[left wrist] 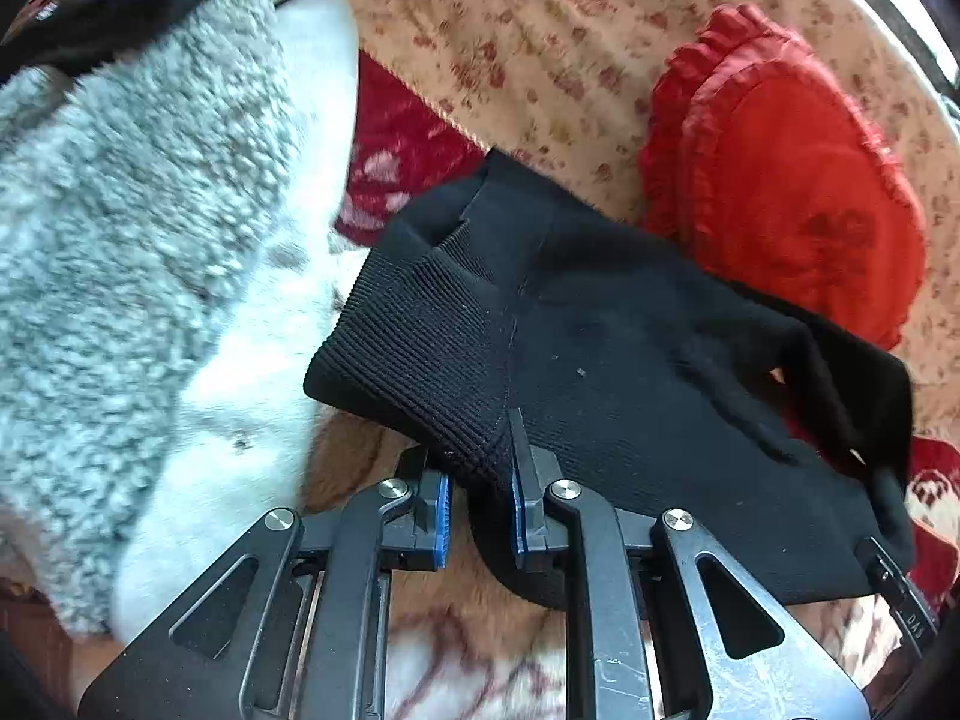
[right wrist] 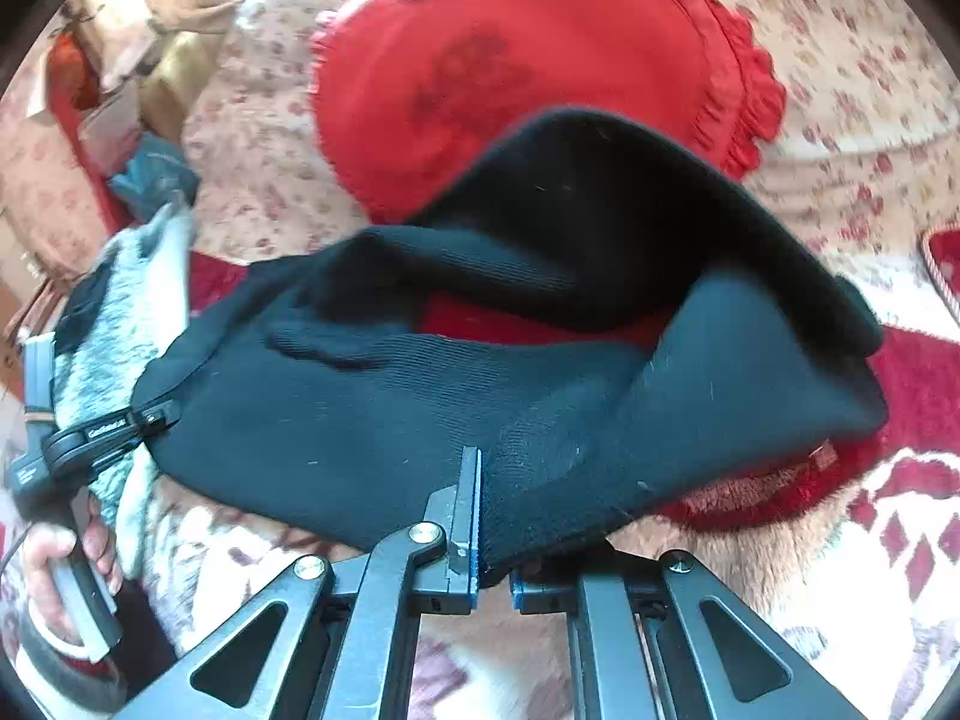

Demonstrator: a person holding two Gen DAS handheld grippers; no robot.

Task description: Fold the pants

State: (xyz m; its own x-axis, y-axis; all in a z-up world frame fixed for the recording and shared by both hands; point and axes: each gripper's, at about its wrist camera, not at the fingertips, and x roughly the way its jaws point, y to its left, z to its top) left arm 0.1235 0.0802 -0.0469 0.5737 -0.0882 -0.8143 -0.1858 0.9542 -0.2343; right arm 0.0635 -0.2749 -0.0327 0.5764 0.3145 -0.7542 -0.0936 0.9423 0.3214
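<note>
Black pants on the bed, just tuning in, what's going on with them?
A person holds a pair of tongs in each hand, both clamped on the black knit pants. The left tongs pinch the ribbed band; the right tongs pinch another edge. The pants hang lifted between them over the floral bedspread, in front of a red frilled cushion. No fold is made yet.

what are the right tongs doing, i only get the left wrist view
Observer: The right tongs are shut on the near edge of the black pants.
Operator: is the cloth flat past that
Observer: No, a far layer arches up, and the gap shows red fabric beneath.
Operator: can you see my left side from there
Observer: Yes, the left tongs pinch the pants' left end, and a hand grips the handle below.
</note>
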